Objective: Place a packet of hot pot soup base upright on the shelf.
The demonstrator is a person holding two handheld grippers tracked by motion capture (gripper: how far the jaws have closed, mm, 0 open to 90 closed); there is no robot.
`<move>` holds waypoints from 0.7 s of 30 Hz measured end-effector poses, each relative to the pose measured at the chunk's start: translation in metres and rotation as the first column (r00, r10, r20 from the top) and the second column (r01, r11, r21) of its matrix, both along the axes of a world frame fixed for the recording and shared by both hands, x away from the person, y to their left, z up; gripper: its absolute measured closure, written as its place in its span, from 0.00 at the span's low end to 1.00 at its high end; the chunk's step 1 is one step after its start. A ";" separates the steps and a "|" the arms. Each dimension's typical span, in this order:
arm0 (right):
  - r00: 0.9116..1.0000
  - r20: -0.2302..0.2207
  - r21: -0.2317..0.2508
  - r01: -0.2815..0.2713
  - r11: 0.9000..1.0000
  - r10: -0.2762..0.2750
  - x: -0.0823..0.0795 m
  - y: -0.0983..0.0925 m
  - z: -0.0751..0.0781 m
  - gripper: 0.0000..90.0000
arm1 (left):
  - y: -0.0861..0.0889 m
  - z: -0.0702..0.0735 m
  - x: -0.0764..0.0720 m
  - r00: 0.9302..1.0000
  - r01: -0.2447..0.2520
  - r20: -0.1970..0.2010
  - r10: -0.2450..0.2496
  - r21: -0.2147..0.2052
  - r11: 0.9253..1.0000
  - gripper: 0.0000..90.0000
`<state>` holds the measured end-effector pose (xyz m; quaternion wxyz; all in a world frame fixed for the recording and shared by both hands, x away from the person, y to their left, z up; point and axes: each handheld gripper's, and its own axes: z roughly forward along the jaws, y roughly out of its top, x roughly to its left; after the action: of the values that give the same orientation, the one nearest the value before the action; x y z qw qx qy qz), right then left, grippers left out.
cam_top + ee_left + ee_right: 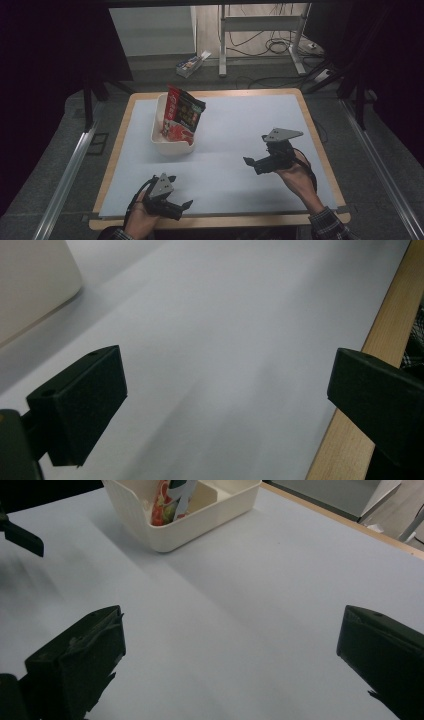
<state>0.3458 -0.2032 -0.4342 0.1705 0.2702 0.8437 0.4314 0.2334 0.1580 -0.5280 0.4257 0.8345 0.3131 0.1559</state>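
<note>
A white bin sits on the table toward ten o'clock from the centre, with a red snack bag standing tilted inside it, its top leaning out over the rim. The left gripper rests at about seven o'clock near the front edge, its jaws spread wide with nothing between them. The right gripper hovers at four o'clock, jaws also wide and empty, well apart from the bin. Both hands hold their grippers low over the pale sheet.
</note>
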 end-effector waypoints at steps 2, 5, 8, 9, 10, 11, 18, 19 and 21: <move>1.000 0.003 -0.007 0.004 1.000 -0.004 -0.004 -0.003 -0.001 0.00 | 0.000 0.000 0.000 1.000 -0.002 -0.001 0.002 0.000 1.000 0.03; 1.000 0.002 -0.018 0.005 1.000 -0.005 -0.011 -0.006 -0.004 0.00 | 0.000 0.000 0.001 1.000 -0.003 -0.002 0.003 0.002 1.000 0.03; 1.000 -0.005 -0.025 0.005 1.000 -0.006 -0.019 -0.011 -0.007 0.00 | -0.001 0.000 0.001 1.000 -0.005 0.001 0.005 0.006 1.000 0.03; 1.000 -0.003 -0.029 0.007 1.000 -0.007 -0.022 -0.012 -0.009 0.00 | -0.001 -0.001 0.001 1.000 -0.006 0.001 0.006 0.006 1.000 0.03; 1.000 -0.002 -0.034 0.010 0.999 -0.010 -0.024 -0.014 -0.011 0.00 | -0.001 -0.001 0.001 1.000 -0.006 0.001 0.006 0.008 1.000 0.03; 1.000 -0.005 -0.041 0.010 0.999 -0.010 -0.026 -0.017 -0.013 0.00 | -0.001 -0.001 0.001 1.000 -0.006 0.002 0.006 0.009 1.000 0.03; 0.999 -0.027 -0.047 0.041 0.998 -0.042 -0.038 -0.035 -0.027 0.00 | 0.000 -0.001 0.001 1.000 -0.009 0.000 0.009 0.012 1.000 0.03; 0.999 -0.027 -0.050 0.046 0.998 -0.047 -0.039 -0.037 -0.028 0.00 | -0.001 -0.001 0.001 1.000 -0.009 0.000 0.009 0.014 1.000 0.03; 0.998 -0.024 -0.053 0.058 0.997 -0.059 -0.042 -0.042 -0.031 0.00 | -0.001 -0.001 0.001 1.000 -0.010 0.000 0.010 0.015 1.000 0.03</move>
<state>0.3034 -0.2449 -0.4647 0.1795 0.2958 0.8484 0.4006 0.2341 0.1574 -0.5291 0.4187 0.8361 0.3161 0.1605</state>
